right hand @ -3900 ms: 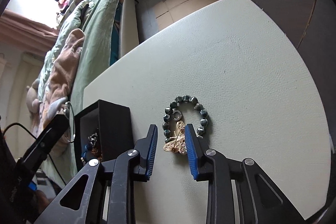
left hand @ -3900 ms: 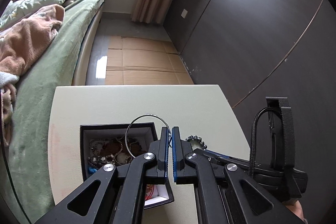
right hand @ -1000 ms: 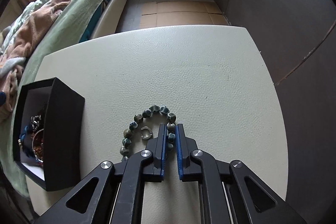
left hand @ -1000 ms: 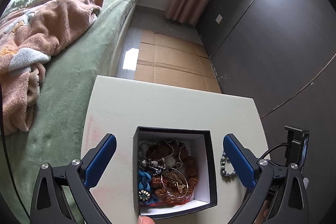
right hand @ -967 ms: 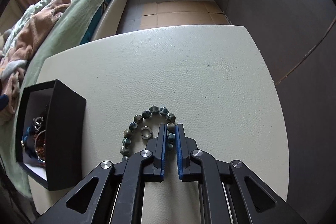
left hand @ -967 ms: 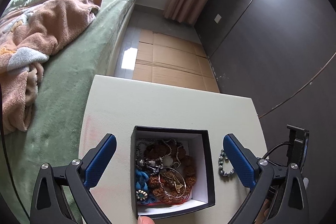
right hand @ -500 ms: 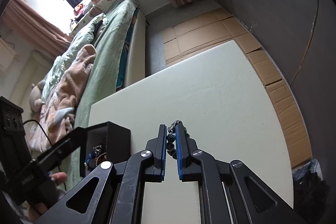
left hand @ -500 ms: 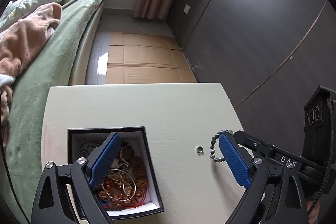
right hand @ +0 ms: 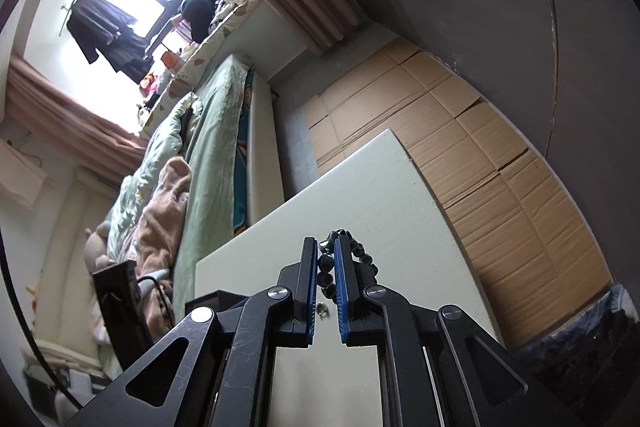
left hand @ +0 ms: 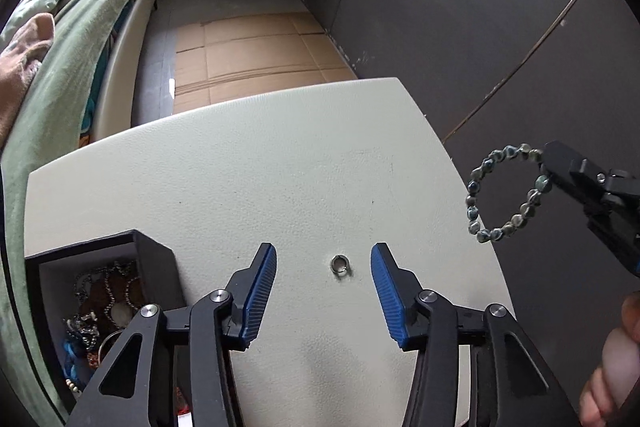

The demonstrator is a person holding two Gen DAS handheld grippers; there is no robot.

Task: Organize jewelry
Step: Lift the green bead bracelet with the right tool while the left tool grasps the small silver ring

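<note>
Lifted off table since a second ago: bead bracelet, now hanging in air pinched in right gripper, jaws nearly closed on beads. Left gripper shifted from over box to straddle small ring lying on table; jaws closing, about half open, pads not touching ring. Box now at lower left, cut off by frame edge, contents partly hidden behind gripper linkage. Ring barely visible in right view between fingers. Hand cropped at lower right.

Left hand-held gripper: black linkage arms, silver screws, ribbed blue pads.
</note>
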